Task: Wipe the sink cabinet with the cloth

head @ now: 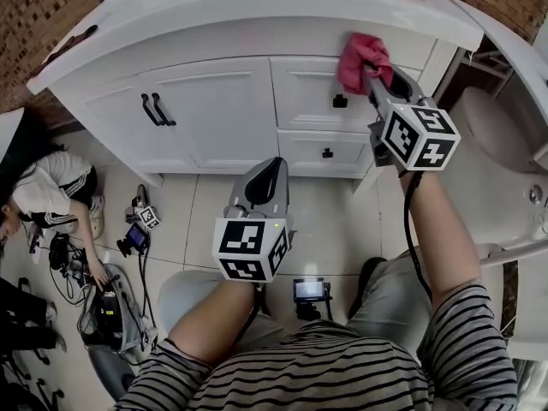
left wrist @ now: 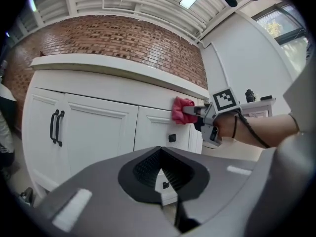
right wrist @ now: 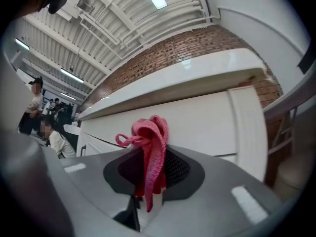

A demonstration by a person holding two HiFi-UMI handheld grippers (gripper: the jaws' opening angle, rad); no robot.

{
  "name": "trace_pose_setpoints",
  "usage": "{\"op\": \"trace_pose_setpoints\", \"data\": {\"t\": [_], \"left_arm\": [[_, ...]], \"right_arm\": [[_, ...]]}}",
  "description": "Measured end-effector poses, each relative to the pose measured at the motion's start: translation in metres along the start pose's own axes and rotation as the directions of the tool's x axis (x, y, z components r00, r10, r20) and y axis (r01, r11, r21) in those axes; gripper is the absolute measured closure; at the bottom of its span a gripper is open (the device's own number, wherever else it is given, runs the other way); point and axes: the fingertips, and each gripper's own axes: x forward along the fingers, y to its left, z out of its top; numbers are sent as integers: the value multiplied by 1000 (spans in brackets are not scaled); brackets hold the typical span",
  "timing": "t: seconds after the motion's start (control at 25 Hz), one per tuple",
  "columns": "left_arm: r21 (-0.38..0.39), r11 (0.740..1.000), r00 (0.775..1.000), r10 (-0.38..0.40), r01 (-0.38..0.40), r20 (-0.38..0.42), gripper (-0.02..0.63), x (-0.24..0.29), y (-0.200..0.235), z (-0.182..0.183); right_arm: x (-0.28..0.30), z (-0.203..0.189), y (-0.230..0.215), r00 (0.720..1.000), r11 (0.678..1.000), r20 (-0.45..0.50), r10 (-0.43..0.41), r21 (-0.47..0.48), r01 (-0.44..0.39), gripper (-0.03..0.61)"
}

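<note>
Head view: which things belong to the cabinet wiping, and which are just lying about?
In the job: white sink cabinet; pink cloth, clamped in the right gripper against its front.
Lying about: left gripper, shut and empty; camera gear and cables at lower left; small screen device; crouching person at left.

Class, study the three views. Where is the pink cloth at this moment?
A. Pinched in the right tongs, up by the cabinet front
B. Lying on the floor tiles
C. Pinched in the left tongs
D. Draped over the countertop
A: the right gripper view shows the cloth clamped between the right tongs, and the head view shows it up at the cabinet front, just under the countertop.
</note>
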Motion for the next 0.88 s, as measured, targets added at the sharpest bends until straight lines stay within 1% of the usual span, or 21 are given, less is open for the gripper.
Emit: {"op": "trace_pose_setpoints", "data": {"t": [0.08,0.2,0.28,0.32,0.36,0.4,0.52,0.6,0.68,0.8,0.88], "left_arm": [[-1,1000,1000,5,-5,-6,620,0,2,-2],[1,1000,1000,15,-15,1,620,0,4,-1],[10,1000,1000,14,-14,9,620,1,2,1],[15,1000,1000,12,-12,11,620,2,0,1],[19,1000,1000,10,-10,12,620,2,-2,1],[21,1000,1000,8,-8,14,620,3,-3,2],[25,1000,999,18,-18,27,621,2,-3,6],[30,999,999,36,-37,41,620,0,1,10],[29,998,997,53,-55,52,620,-3,9,12],[3,997,996,75,-75,58,620,-7,20,14],[-8,997,995,80,-80,63,621,-8,24,15]], "right_arm": [[-25,2,-42,997,997,10,-76,10,76,494],[-58,6,-95,982,982,19,-187,31,186,492],[-71,7,-108,975,974,16,-222,47,221,495],[-74,8,-105,975,974,17,-220,56,219,499],[-74,9,-95,979,977,24,-202,66,201,500],[-71,11,-80,985,983,35,-168,77,165,500],[-50,14,-15,998,994,65,-17,105,11,500],[-30,8,31,994,990,70,80,114,-87,500],[-7,-4,74,985,980,60,161,111,-167,500],[27,-30,123,971,968,15,238,78,-239,500],[45,-44,141,968,967,-11,252,43,-251,499]]}}
